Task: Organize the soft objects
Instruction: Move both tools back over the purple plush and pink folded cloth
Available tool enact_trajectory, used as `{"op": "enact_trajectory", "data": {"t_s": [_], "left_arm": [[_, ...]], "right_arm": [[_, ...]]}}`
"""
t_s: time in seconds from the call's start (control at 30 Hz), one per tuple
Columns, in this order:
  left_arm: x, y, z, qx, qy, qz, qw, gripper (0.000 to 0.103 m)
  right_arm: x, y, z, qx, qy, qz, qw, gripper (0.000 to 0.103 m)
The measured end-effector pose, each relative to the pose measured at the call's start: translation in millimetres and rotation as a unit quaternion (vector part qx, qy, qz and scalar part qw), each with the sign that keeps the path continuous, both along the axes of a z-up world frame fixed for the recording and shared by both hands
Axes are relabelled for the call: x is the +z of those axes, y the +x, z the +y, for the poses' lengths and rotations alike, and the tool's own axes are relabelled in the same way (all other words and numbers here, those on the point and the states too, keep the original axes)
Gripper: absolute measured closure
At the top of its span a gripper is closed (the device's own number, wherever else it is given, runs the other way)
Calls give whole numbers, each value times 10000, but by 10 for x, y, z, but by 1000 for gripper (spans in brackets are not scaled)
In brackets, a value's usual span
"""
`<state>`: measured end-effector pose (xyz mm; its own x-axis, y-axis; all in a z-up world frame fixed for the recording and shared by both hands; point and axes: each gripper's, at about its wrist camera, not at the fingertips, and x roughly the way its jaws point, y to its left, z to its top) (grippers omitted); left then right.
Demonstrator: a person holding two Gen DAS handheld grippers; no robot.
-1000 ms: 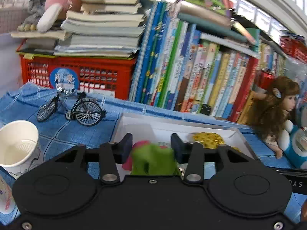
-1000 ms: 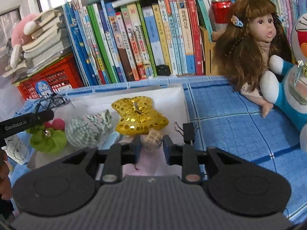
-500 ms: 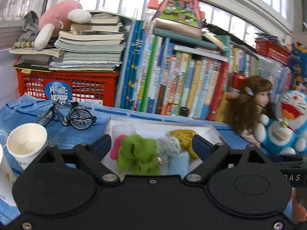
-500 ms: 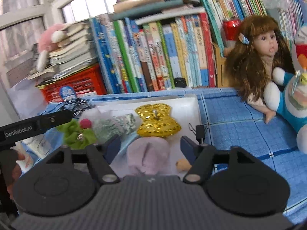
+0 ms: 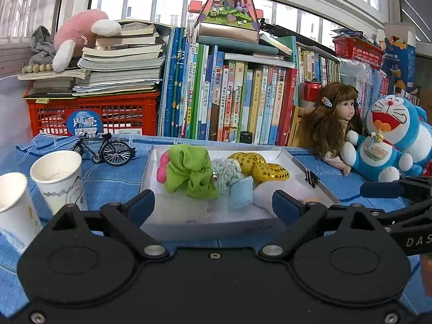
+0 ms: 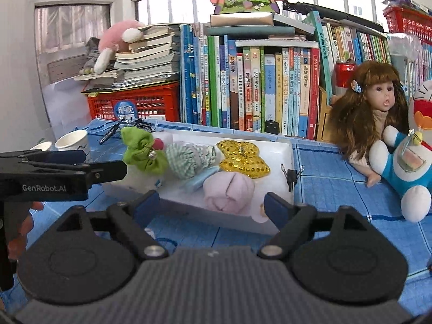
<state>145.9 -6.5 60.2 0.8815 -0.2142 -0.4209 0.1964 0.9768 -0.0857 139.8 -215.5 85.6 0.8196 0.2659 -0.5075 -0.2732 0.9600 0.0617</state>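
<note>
Both grippers are hanging short of the white tray (image 5: pixel 302 162), jaws just opened wide, gripping nothing: left gripper (image 5: pixel 213 206), right gripper (image 6: pixel 213 206). The green bow (image 5: pixel 190 171), checked pouch (image 6: pixel 189 159), gold pouch (image 6: pixel 243 156) and pink bundle (image 6: pixel 228 191) are lying in the tray.
</note>
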Motion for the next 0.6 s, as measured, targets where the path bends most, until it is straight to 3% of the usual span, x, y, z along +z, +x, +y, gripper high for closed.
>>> {"op": "enact_trajectory", "data": {"t_s": [0.23,0.6], "left_arm": [[-74,-245,126,45,37,-20,10000,8],[-210,-626,309,191,247,-180,9994,4]], "right_arm": [[-50,-243,43,148,-72,-134,9998,0],[-216,-537,179,406,-409,-192,9982,0]]}}
